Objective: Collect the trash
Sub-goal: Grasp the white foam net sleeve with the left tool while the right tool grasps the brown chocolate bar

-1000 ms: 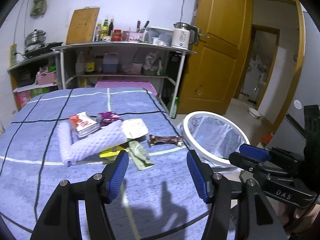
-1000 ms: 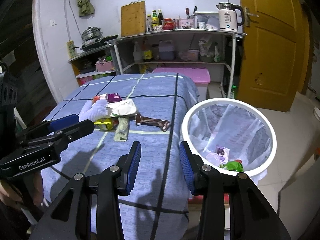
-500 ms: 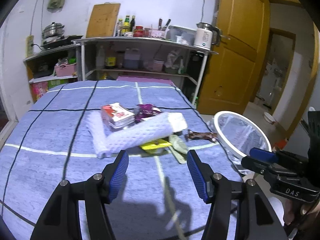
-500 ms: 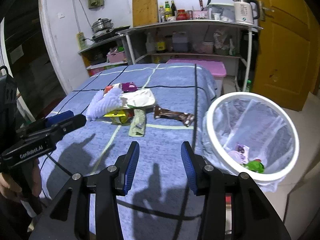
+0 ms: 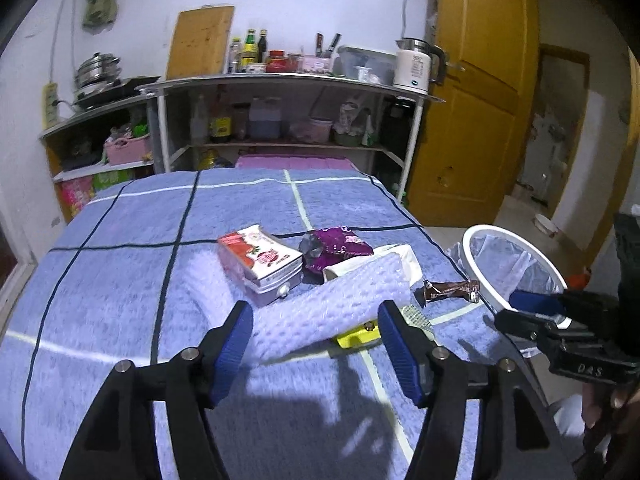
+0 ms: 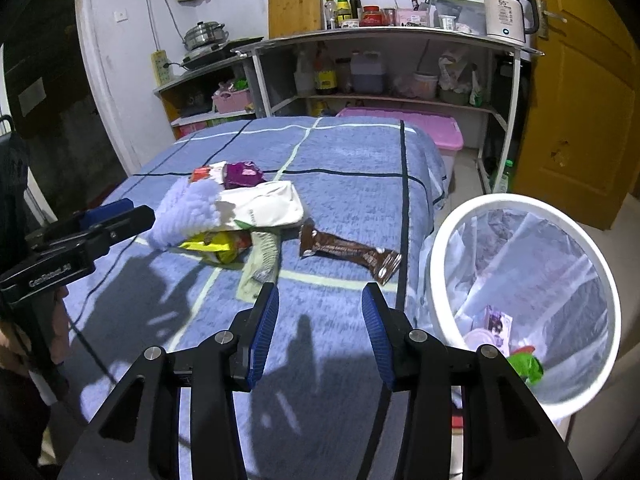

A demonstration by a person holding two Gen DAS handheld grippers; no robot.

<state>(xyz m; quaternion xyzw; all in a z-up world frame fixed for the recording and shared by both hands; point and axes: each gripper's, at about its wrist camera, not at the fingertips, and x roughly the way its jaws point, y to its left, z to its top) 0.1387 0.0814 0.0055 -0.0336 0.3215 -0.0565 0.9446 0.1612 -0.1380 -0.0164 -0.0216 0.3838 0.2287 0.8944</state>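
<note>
A pile of trash lies on the blue checked tablecloth (image 5: 120,272): a lilac foam sheet (image 5: 320,316), a red and white carton (image 5: 260,260), a purple wrapper (image 5: 336,244), a white pouch (image 6: 264,208), a yellow wrapper (image 6: 212,248), a pale green packet (image 6: 260,260) and a brown bar wrapper (image 6: 348,252). My left gripper (image 5: 316,344) is open and empty, just in front of the foam sheet. My right gripper (image 6: 318,328) is open and empty, short of the brown wrapper. The white-rimmed bin (image 6: 524,208) with a clear liner stands beside the table's right edge and holds some trash.
Metal shelves (image 5: 280,80) with bottles, a kettle (image 6: 504,12) and a cutting board stand behind the table. A pink lidded box (image 6: 404,120) sits under them. A yellow door (image 5: 472,120) is on the right.
My left gripper has swung left and moved in towards the pile. My right gripper has moved forward towards the brown wrapper. Both stay open.
</note>
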